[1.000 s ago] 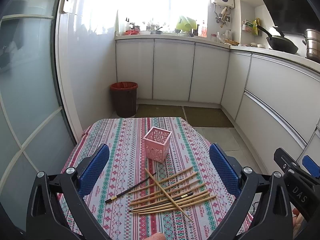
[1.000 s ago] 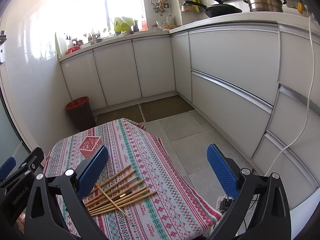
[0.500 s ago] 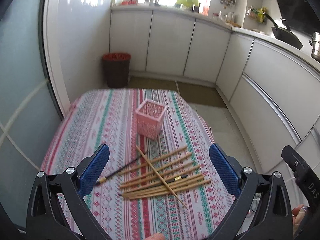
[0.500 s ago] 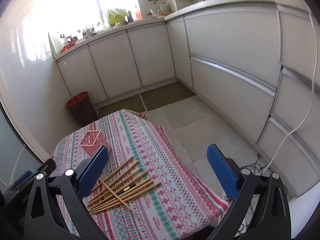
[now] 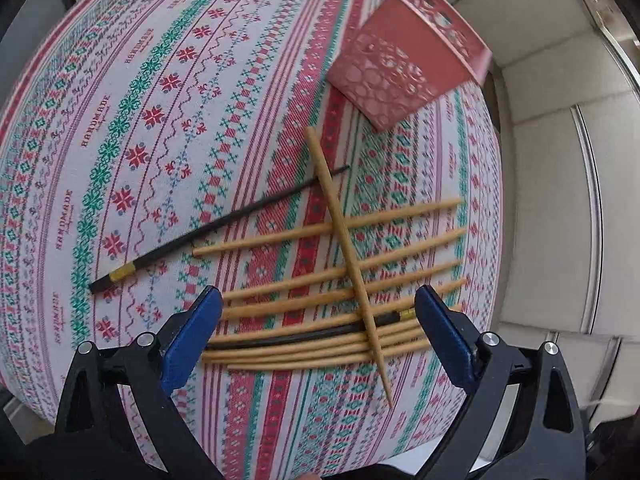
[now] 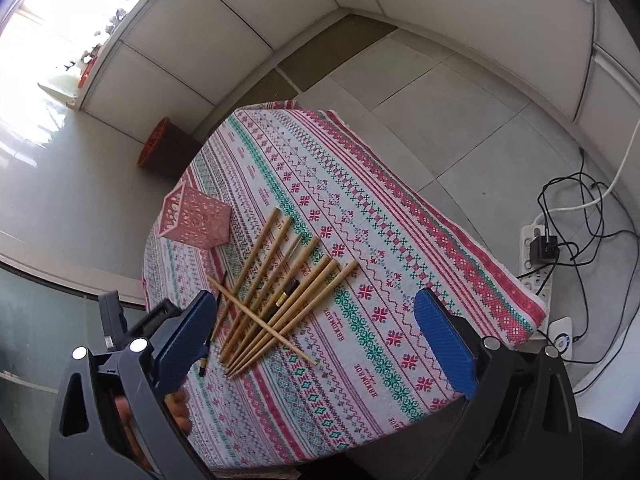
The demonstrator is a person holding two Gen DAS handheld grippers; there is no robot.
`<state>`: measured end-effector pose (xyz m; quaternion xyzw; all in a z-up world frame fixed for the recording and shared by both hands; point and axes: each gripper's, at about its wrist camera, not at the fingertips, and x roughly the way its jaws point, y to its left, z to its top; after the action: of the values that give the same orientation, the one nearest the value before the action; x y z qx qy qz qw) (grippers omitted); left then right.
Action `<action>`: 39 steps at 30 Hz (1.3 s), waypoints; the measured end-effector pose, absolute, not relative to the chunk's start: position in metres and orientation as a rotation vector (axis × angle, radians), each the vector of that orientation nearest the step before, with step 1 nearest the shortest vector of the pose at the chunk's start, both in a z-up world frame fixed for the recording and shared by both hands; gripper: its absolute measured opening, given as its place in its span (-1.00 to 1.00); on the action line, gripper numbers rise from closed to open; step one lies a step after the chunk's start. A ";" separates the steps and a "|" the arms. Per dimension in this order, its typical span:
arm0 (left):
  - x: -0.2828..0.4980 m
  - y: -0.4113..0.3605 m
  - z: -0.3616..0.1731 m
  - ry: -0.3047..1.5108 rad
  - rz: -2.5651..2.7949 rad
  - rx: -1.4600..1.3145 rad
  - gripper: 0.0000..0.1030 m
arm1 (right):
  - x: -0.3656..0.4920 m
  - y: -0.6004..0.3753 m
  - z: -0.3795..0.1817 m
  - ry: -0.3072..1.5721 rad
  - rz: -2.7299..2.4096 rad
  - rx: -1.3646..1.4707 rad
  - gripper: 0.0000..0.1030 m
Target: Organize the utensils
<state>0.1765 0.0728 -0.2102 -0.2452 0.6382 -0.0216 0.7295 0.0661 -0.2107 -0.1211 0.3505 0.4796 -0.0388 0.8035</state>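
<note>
Kitchen floor tiles and white cabinet fronts surround a small table covered by a patterned tablecloth with red and green woven bands. Wooden chopsticks lie in a loose, roughly parallel row on the near right part of the cloth, and one wooden chopstick lies diagonally across the top of that row. A black chopstick with a gold band lies within the row, among the nearest sticks. A second black chopstick lies to the left of the row, its far tip passing under the diagonal stick. A pink perforated holder stands upright on the cloth beyond the row, apart from the sticks, and nothing is visible inside it. The left gripper hovers above the near end of the row with its blue pads spread wide, holding nothing. The right gripper is likewise spread wide and empty, positioned higher above the table. In the right wrist view, a red-rimmed waste bin stands on the floor beyond the table, and a power strip with black cables lies on the floor to the right.
</note>
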 end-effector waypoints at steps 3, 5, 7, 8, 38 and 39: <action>0.196 0.073 -0.212 1.385 -0.031 -0.545 0.73 | 0.076 -0.197 -0.124 1.032 -0.129 0.610 0.87; 0.207 0.072 -0.218 1.407 -0.038 -0.591 0.60 | 0.080 -0.193 -0.129 1.048 -0.121 0.578 0.87; 0.215 0.070 -0.226 1.429 -0.053 -0.628 0.32 | 0.083 -0.194 -0.135 1.075 -0.111 0.589 0.87; 0.219 0.068 -0.229 1.430 -0.066 -0.629 0.26 | 0.084 -0.195 -0.139 1.089 -0.104 0.612 0.87; 0.213 0.111 -0.151 1.296 -0.199 -0.523 -0.88 | 0.114 -0.175 -0.172 1.202 -0.026 0.774 0.87; 0.209 0.114 -0.142 1.276 -0.215 -0.516 -0.88 | 0.121 -0.174 -0.175 1.212 -0.011 0.817 0.87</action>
<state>0.2086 0.1141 -0.1422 -0.2378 0.5877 -0.0990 0.7670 0.1213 -0.1741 -0.1746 0.3730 0.5534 -0.0049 0.7447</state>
